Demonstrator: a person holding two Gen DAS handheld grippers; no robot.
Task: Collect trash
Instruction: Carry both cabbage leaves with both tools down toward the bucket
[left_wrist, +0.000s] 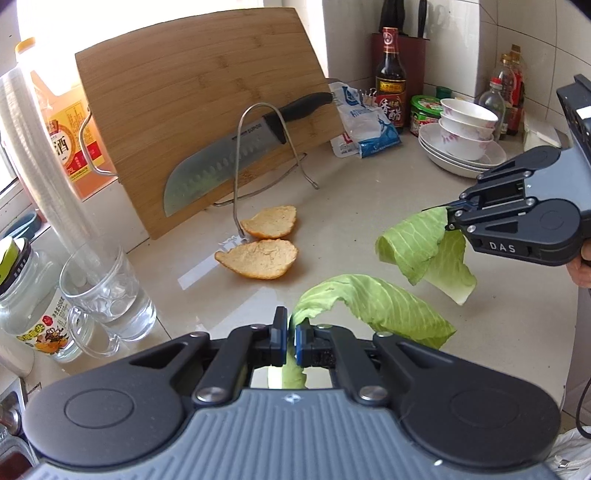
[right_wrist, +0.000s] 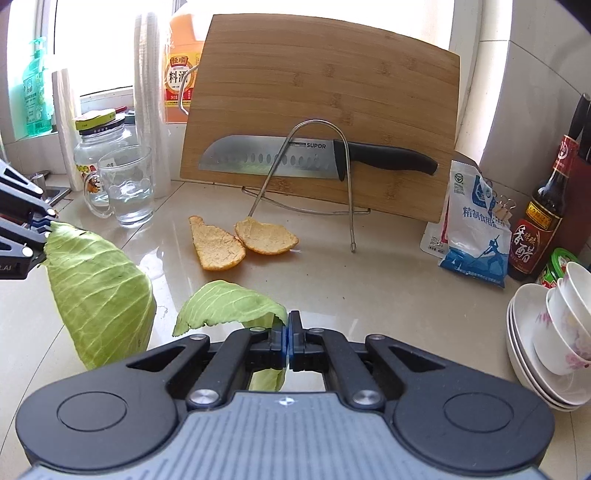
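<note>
Both my tongs clamped: left tongs on cabbage leaf, right tongs on second leaf. Orange peels on table, 12 o'clock from right tongs, nearer right.

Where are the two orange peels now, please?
The two orange peels lie on the counter, mid-frame in both views, at the wire rack's front feet, before the cutting board.

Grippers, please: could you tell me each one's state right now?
Left gripper: closed on a cabbage leaf.
Right gripper: closed on another cabbage leaf.
</note>
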